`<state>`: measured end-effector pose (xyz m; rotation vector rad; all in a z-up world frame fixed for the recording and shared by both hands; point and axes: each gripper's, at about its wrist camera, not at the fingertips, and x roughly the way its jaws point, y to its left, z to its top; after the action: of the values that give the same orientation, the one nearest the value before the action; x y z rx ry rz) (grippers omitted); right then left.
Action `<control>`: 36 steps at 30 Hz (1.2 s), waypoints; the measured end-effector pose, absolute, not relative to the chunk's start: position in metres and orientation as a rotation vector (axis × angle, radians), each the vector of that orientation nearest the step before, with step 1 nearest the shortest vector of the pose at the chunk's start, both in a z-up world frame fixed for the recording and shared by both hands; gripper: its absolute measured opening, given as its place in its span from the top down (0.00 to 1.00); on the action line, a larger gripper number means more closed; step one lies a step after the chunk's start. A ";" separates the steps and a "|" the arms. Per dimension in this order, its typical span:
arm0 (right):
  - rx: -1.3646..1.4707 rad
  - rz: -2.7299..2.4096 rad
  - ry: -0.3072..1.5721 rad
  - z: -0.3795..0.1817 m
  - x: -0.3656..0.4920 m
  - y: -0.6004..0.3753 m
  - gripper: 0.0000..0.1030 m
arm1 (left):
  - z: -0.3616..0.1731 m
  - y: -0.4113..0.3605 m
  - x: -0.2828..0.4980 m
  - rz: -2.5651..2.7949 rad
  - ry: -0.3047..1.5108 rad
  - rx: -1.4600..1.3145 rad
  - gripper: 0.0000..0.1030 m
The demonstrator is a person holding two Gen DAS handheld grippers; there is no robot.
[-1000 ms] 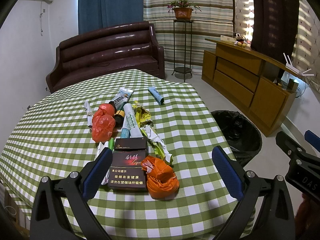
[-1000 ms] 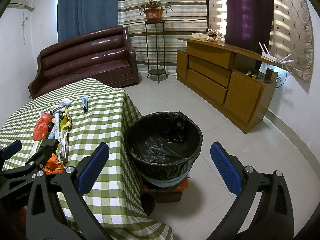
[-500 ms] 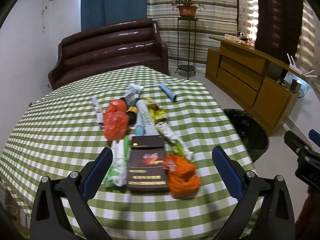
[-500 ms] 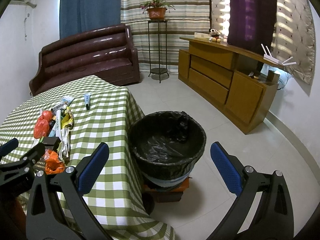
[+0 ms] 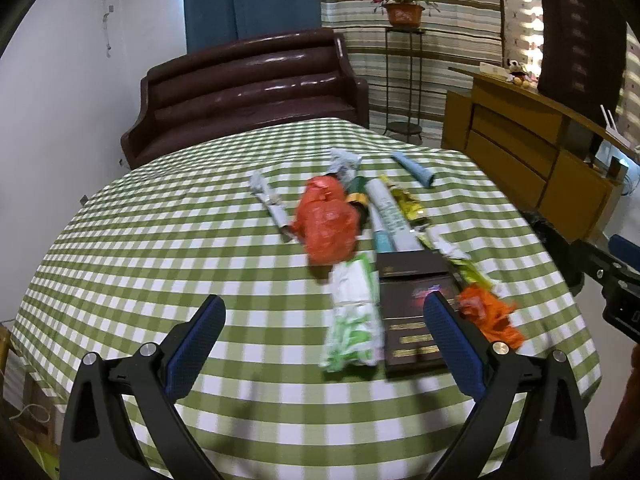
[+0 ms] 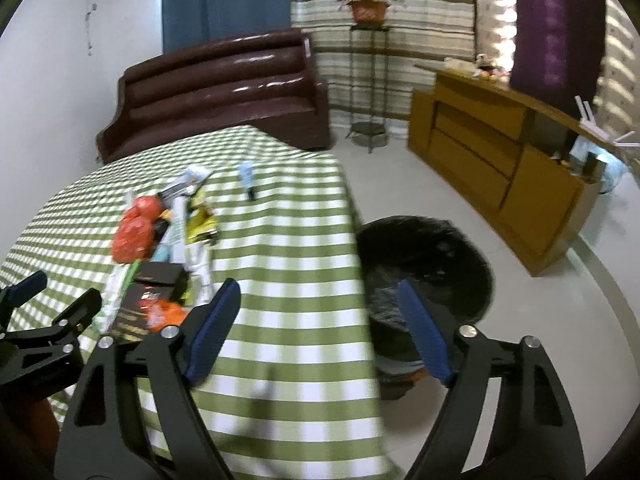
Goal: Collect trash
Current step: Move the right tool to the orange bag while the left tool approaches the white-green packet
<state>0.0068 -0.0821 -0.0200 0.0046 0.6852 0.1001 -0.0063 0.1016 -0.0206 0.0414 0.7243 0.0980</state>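
While both grippers hang over the near edge of the green-checked table point(image 5: 168, 248), nothing has been picked up, and the risks lie in the first grasp. The left gripper point(image 5: 324, 344) stands wide open and empty; between its fingers sit a green-and-white wrapper point(image 5: 352, 320) and a dark cigarette carton point(image 5: 416, 312), side by side and touching. Closing here could catch both at once, or pinch the flat carton by one edge so it slides out. The right gripper point(image 6: 320, 328) is also empty; its jaws have just been closing partway, with only tablecloth and bin rim showing between them. It points at the gap between the table and the black-lined trash bin point(image 6: 436, 256), which stands on the floor just beside the table's right edge.

The rest of the trash lies in a tight cluster up the middle of the cloth: a crumpled orange bag point(image 5: 488, 316) touching the carton's right side, a red plastic bag point(image 5: 328, 224) behind the wrapper, a white tube point(image 5: 388, 216), a yellow wrapper point(image 5: 406, 202), and a blue tube point(image 5: 414, 168) lying apart farther back. Thin bags may spring loose from a light pinch, and dragging one could pull its neighbours off the edge. Both views are blurred, so whether the orange bag overlaps the carton is hard to tell. The two grippers are near each other and could collide.
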 end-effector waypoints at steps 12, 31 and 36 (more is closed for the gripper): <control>-0.029 0.232 0.757 -0.031 -0.001 -0.028 0.39 | -0.035 0.138 -0.010 0.136 0.777 0.040 0.06; -0.030 0.323 0.823 -0.056 -0.001 -0.008 0.64 | -0.040 0.142 -0.009 0.117 0.797 0.029 0.06; -0.029 0.330 0.804 -0.050 -0.007 -0.010 0.64 | -0.040 0.138 -0.009 0.116 0.795 0.031 0.06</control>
<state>-0.0070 -0.0101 -0.0498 -0.0286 0.8042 0.3301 -0.0088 0.1380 -0.0400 0.0313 0.7951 0.1161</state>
